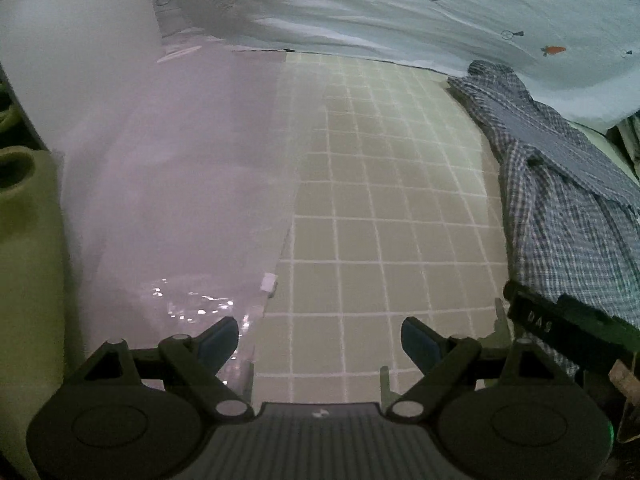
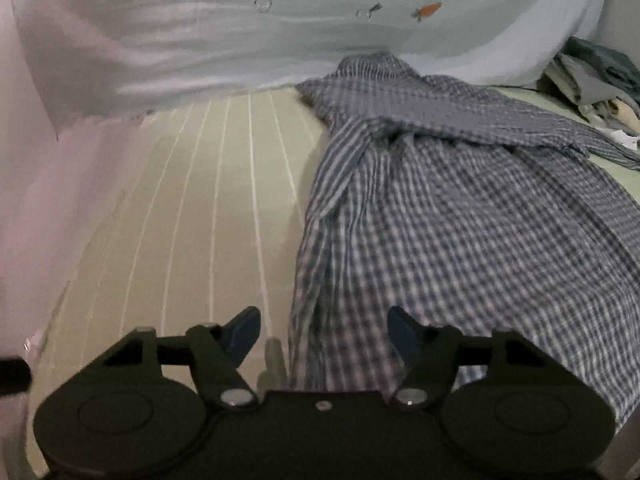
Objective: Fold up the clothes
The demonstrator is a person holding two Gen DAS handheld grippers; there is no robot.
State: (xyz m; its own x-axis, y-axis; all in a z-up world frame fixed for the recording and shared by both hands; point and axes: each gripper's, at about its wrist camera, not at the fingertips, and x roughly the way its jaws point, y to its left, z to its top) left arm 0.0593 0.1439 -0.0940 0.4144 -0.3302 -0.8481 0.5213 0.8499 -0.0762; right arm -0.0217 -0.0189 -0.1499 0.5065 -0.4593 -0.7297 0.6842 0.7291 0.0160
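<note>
A blue and white checked shirt [image 2: 460, 208] lies crumpled on a green gridded mat [image 2: 200, 208]. In the left wrist view the shirt [image 1: 568, 200] lies at the right edge of the mat [image 1: 380, 208]. My right gripper [image 2: 324, 330] is open, its jaws over the near left edge of the shirt, holding nothing. My left gripper [image 1: 320, 338] is open and empty above the bare mat, left of the shirt. The right gripper's dark body [image 1: 560, 324] shows at the right of the left wrist view.
A pale blue printed cloth [image 1: 400, 8] hangs along the back. A clear plastic sheet [image 1: 180, 200] covers the mat's left part. A pile of other clothes [image 2: 596, 80] sits at the far right. A green container [image 1: 24, 260] stands at the left.
</note>
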